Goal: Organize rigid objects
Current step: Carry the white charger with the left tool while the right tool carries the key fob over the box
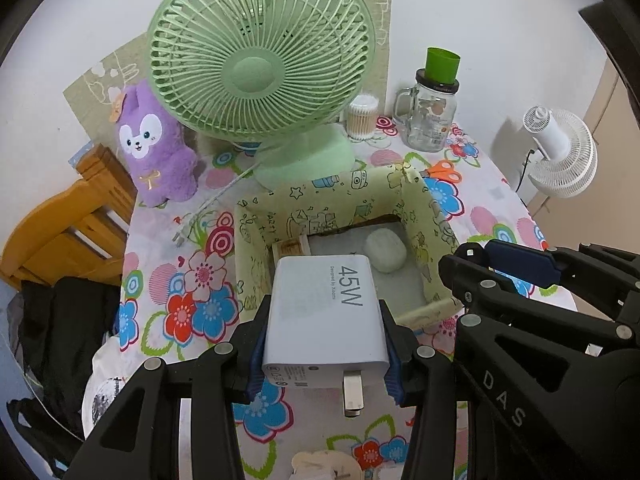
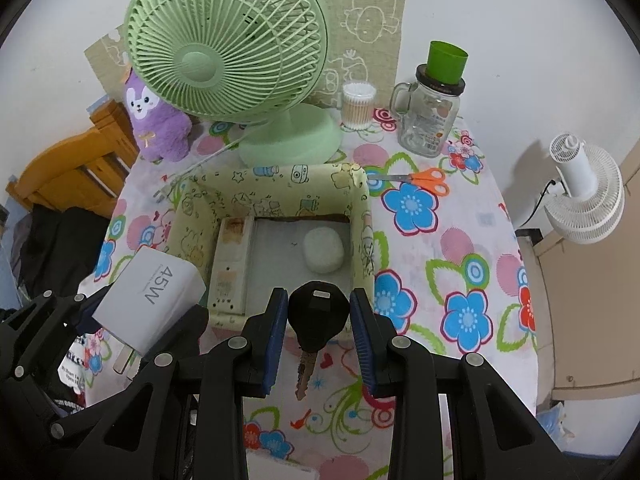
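Note:
My left gripper [image 1: 324,340] is shut on a white 45W charger [image 1: 326,308], its plug prongs pointing back toward the camera. It hangs over the near wall of a cartoon-print box [image 1: 344,196] on the flowered tablecloth. In the box lie a pale oval case [image 1: 385,250] and a white remote [image 2: 232,264]. In the right wrist view my right gripper [image 2: 319,298] is shut on the head of a black car key [image 2: 318,320], blade hanging down, just before the box's [image 2: 280,190] near edge. The charger [image 2: 148,292] shows at its left.
Behind the box stand a green desk fan [image 1: 260,64], a purple plush [image 1: 154,148], a cotton swab tub [image 1: 362,116] and a glass jar [image 1: 430,120] topped by a green cup. Orange scissors [image 2: 428,180] lie right of the box. A wooden chair [image 1: 68,224] stands left, a white fan [image 2: 588,196] right.

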Tool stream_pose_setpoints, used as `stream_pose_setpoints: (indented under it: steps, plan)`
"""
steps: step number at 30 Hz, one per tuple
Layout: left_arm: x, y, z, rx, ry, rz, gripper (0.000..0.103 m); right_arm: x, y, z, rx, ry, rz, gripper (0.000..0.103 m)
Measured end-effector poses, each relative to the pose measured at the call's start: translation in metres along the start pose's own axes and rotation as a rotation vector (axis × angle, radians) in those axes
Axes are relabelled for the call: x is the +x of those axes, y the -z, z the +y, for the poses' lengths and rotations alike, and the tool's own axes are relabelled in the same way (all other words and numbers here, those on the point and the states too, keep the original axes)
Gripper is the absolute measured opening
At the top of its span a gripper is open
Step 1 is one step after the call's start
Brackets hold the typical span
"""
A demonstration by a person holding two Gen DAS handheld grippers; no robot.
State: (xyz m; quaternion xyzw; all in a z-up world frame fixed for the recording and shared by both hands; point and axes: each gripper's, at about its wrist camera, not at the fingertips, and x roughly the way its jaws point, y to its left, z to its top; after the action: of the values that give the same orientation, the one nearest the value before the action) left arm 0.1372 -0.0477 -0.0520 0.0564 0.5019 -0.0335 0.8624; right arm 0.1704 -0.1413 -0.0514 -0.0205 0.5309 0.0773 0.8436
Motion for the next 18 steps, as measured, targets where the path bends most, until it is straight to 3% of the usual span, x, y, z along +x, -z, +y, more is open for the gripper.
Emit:
stream_pose_setpoints:
  steps: [18]
  plan:
    - [0.059,-0.015,0.005,-0.027,0.029,0.088,0.048,0.061,-0.021,-0.007,0.001,-0.001,0.099,0.035]
